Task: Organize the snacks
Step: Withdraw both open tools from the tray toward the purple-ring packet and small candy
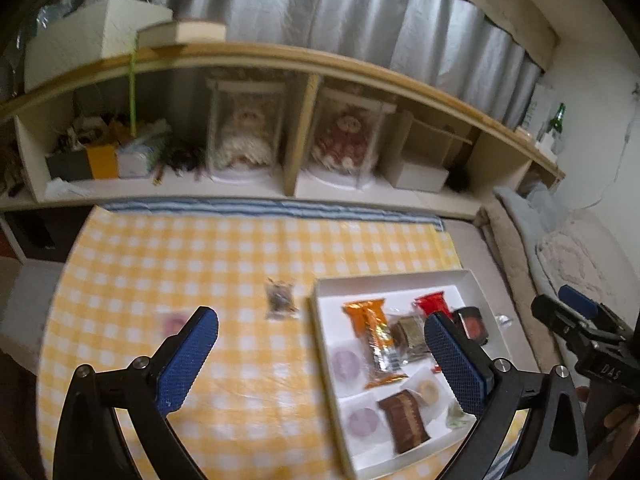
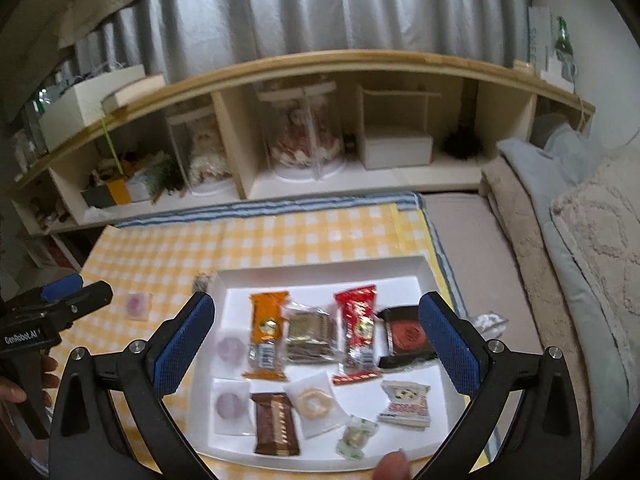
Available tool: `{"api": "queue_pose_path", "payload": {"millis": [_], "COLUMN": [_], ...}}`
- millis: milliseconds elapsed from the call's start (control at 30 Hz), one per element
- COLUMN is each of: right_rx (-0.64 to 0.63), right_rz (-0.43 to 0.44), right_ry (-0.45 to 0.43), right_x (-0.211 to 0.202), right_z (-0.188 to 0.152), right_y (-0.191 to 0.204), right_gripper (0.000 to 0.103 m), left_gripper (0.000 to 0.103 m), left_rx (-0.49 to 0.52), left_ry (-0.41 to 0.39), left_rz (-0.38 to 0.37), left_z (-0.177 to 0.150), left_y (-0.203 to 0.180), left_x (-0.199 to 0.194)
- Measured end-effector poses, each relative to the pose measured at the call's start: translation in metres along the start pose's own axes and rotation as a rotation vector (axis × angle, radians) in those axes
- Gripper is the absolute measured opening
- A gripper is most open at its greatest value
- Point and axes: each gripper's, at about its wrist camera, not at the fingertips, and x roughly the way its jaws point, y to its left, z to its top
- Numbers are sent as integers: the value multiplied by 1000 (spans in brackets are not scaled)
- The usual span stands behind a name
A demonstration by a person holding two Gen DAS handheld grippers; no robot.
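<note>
Lying nearest in the right wrist view, a white tray (image 2: 320, 270) on the yellow checked cloth (image 2: 168, 252) holds the snacks: a brown bar (image 2: 275, 424), a ring biscuit (image 2: 313, 401), a small green-and-white sweet (image 2: 354, 436), a white patterned packet (image 2: 406, 404), two purple discs (image 2: 229, 403), then an orange bar (image 2: 267, 332), a gold-brown packet (image 2: 307, 334), a red bar (image 2: 357, 332) and a dark box with a red seal (image 2: 406, 338). The right gripper (image 2: 316, 346) hangs over it, jaws spread wide, holding nothing. The left gripper (image 1: 320, 360) is likewise wide apart and empty.

Only the left wrist view clearly shows a small dark packet (image 1: 280, 300) on the cloth just left of the tray, and a pale purple disc (image 1: 174, 322), blurred, possibly wrapped. "GenRobot.AI" reads on the left gripper's body in the right view. Beyond stands a wooden shelf (image 2: 320, 64) with two cased dolls (image 2: 304, 136).
</note>
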Motion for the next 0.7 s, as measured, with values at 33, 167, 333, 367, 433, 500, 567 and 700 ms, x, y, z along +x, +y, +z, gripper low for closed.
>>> {"api": "queue_pose_path", "payload": {"millis": [33,167,333,367,433,500,567,700], "right_rx": [-9,-43,-75,-78,-88,-90,-91,-68], "right_rz": [10,53,95,102,122,139,155,209], "right_ry": [-2,-16,-21,-19,-17,-9,6,58], "right_x": [0,2,8,10,16,23,32,55], "right_z": [0,2,1,1,1,1,1,4], "right_y": [5,30,56,60,69,77,84,99], "right_gripper": [103,103,103,103,103,103,103,103], "left_gripper": [103,103,103,103,103,103,103,102], "left_rx": [0,-12,-54,-66,-93,-117,-136,-138], "left_ry": [-6,-30,-33,-30,-21,-10,10,68], "left_rz": [5,24,67,68,67,62,52,20], "left_z": [0,-2,-11,-13,-16,-17,-17,-10], "left_y": [4,24,57,64,80,97,110,124], "left_x": [-5,-25,-40,-41,-39,-33,-25,3]}}
